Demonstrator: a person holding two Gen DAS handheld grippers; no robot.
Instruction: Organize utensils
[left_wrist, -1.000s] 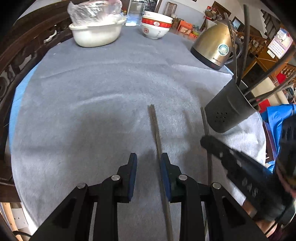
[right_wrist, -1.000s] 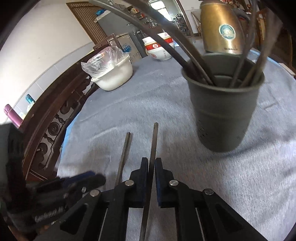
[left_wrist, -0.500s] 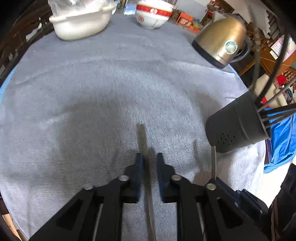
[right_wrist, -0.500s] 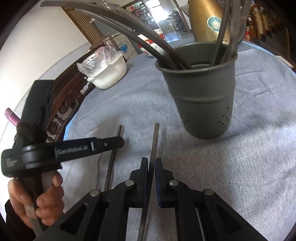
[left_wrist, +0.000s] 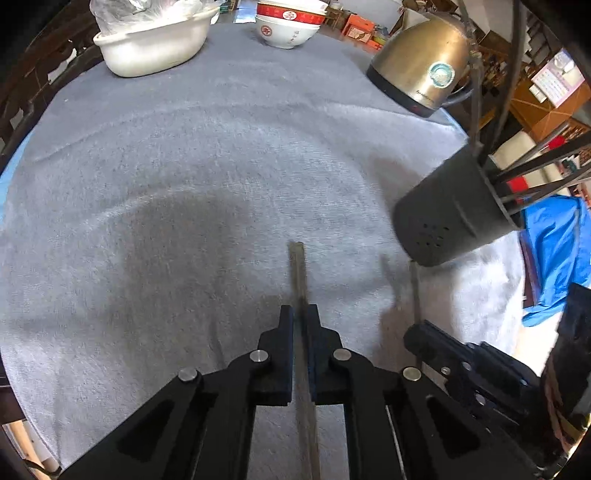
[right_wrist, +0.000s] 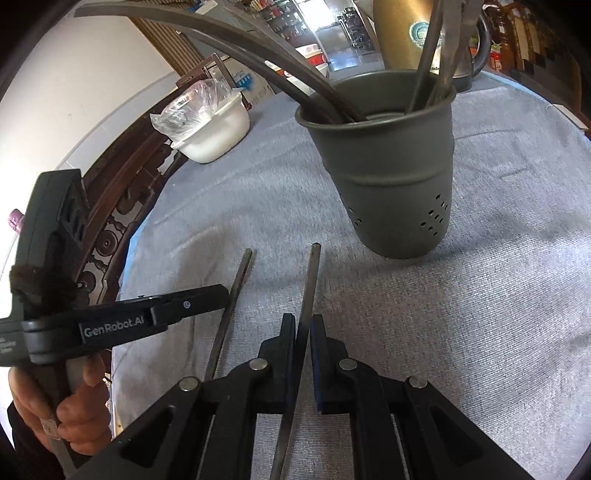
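My left gripper is shut on a dark chopstick that points forward over the grey cloth. My right gripper is shut on a second chopstick. The right gripper also shows at the lower right of the left wrist view, with its chopstick sticking out. The left gripper shows at the left of the right wrist view, with its chopstick. A dark grey utensil holder with several chopsticks stands just ahead of the right gripper; it also shows in the left wrist view.
A brass kettle stands at the back right. A white basin with a plastic bag and stacked red-rimmed bowls stand at the far edge. A carved wooden chair back lies along the table's left edge.
My left gripper closed on the chopstick that lay between its jaws. My right gripper kept its chopstick and drew nearer the holder.
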